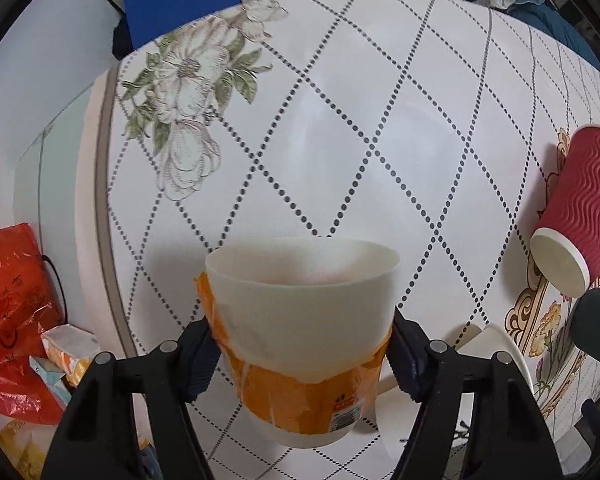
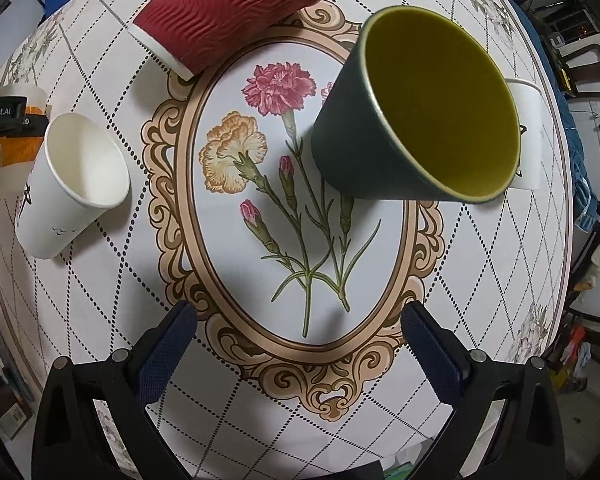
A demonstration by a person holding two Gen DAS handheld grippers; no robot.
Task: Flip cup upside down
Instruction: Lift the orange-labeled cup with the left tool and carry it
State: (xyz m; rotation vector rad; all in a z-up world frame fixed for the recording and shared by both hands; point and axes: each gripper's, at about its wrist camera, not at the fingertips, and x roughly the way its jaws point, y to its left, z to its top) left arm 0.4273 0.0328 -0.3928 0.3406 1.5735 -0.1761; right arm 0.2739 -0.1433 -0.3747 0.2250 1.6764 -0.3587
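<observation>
My left gripper (image 1: 300,360) is shut on a white cup with a torn orange label (image 1: 304,340), held above the table with its bottom end pointing away from me and its rim toward me. Its fingers (image 1: 198,360) press both sides of the cup. In the right wrist view that cup's orange label (image 2: 12,148) shows at the left edge, partly behind the left gripper's body. My right gripper (image 2: 296,344) is open and empty over the flower oval of the tablecloth (image 2: 312,240).
A dark green cup with a yellow inside (image 2: 420,112) stands upright right of centre. A red ribbed cup (image 2: 228,12) (image 1: 584,208) is upside down. A white paper cup (image 2: 76,184) stands left, another white cup (image 2: 528,132) far right. Red bag (image 1: 12,320) beyond table's edge.
</observation>
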